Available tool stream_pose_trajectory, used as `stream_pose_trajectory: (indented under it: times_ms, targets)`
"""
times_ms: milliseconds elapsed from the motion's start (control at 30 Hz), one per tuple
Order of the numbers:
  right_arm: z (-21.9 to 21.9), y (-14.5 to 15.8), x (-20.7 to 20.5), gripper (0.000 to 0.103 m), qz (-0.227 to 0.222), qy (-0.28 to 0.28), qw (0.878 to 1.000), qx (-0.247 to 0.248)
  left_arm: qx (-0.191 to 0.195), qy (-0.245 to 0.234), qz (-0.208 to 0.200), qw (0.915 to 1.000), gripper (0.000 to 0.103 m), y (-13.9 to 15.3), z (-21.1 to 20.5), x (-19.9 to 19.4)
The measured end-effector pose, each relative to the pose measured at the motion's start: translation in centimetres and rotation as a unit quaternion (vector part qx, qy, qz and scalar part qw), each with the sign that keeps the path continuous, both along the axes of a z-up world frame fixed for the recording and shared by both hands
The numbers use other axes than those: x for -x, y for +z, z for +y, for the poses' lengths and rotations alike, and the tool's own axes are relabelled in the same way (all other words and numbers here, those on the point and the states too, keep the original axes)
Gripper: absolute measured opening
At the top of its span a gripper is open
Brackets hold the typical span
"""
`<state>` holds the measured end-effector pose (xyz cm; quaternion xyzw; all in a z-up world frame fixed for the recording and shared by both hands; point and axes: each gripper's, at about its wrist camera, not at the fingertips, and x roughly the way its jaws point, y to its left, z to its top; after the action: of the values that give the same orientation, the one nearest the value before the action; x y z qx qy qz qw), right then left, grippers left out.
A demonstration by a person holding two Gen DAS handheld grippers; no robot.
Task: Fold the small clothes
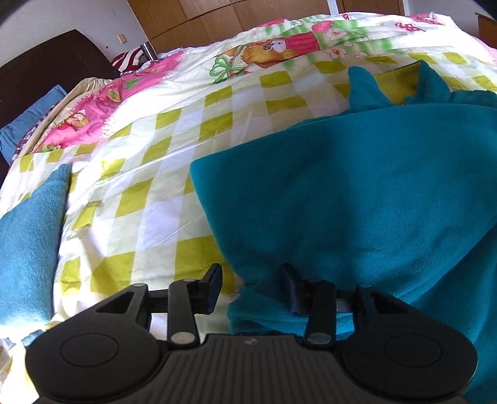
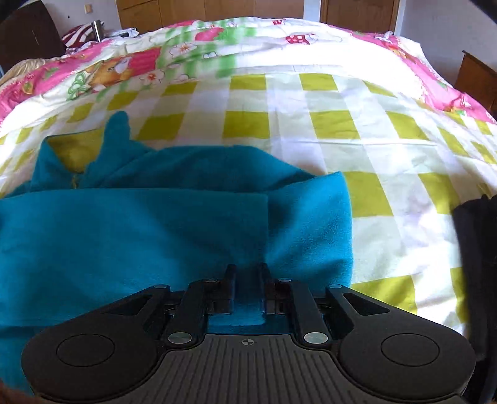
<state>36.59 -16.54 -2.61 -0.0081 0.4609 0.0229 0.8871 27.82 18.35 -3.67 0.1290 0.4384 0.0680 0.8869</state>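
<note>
A teal fleece garment (image 1: 357, 192) lies on the checked bedspread (image 1: 155, 186), its collar points toward the far side. In the left wrist view my left gripper (image 1: 251, 273) stands open at the garment's near left corner. One of its fingers is over the bedspread and the other over the teal fabric. In the right wrist view the same garment (image 2: 124, 236) has a sleeve folded across its body. My right gripper (image 2: 247, 270) is shut on its near edge, and creases fan out from the pinch.
A lighter blue fleece piece (image 1: 31, 233) lies at the left of the bed. A dark garment (image 2: 475, 248) sits at the right edge. A dark headboard (image 1: 46, 68), a blue pillow (image 1: 28, 121) and wooden wardrobes (image 1: 217, 18) lie beyond. Bare bedspread (image 2: 310, 118) stretches past the garment.
</note>
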Motion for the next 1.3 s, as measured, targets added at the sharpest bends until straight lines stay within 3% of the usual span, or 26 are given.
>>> stream_pose_trajectory:
  times_ms: [167,300,467,633,933,1000,1067,1167,1267,1300]
  targets:
    - [-0.1,1.1,1.0,0.015,-0.01,0.014,1.0,0.013,0.008,0.018,-0.013,0.9997,0.059,1.6,0.6,0.7]
    - [-0.2,0.9,1.0,0.015,0.0,0.015,1.0,0.018,0.02,0.036,-0.002,0.9992,0.063,0.5,1.1,1.4]
    - [0.0,1.8,0.9,0.015,-0.011,0.012,1.0,0.02,0.039,0.048,-0.026,0.9977,0.062,2.4,1.2,2.0]
    - [0.7,1.6,1.2,0.019,-0.006,0.031,0.999,0.027,0.028,0.039,0.019,0.9987,0.065,1.1,1.7,3.2]
    - [0.8,1.5,1.7,0.019,-0.01,0.043,0.998,0.036,0.043,0.06,-0.004,0.9973,0.065,3.4,2.1,4.6]
    - [0.9,2.2,2.0,0.019,-0.023,0.042,0.998,0.039,0.02,0.04,-0.013,0.9989,0.065,3.2,2.0,4.5]
    - [1.6,3.8,2.7,0.02,-0.054,0.054,0.996,0.042,0.022,0.012,-0.016,0.9996,0.065,2.9,1.9,4.6]
    - [4.3,6.3,3.0,0.022,-0.086,0.117,0.989,0.003,0.017,-0.043,-0.021,0.9987,0.065,2.4,1.5,5.0]
    - [10.0,7.2,1.9,0.023,-0.081,0.223,0.969,-0.07,-0.001,-0.108,-0.027,0.9937,0.067,1.5,1.2,5.6]
    - [12.6,7.3,1.5,0.025,-0.085,0.264,0.956,-0.094,-0.008,-0.123,-0.034,0.9918,0.069,1.3,1.3,6.0]
